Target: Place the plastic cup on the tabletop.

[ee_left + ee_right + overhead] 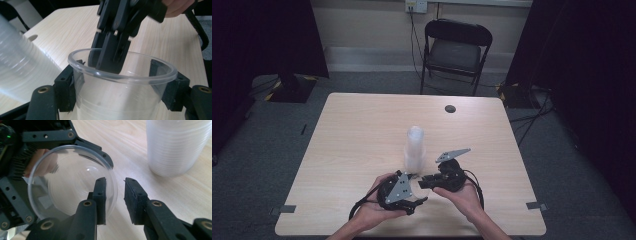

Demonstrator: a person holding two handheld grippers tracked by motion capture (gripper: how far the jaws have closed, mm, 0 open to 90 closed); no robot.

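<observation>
A clear plastic cup [120, 100] sits between the two pads of my left gripper [120, 87], which is shut on its sides just under the rim. My right gripper [115, 192] is open, with one jaw inside the cup [70, 185] and the other outside, so the rim runs through the gap without touching either pad. From above, the left gripper [418, 189] and right gripper [424, 182] meet near the table's front edge. A tall stack of clear cups [414, 147] stands just behind them, close by [175, 147].
The wooden table [362, 125] has a round cable hole [450, 108] near its far edge. A black folding chair [457, 50] stands beyond the table. Grey tape marks [534, 205] lie at the front corners. Dark curtains hang at both sides.
</observation>
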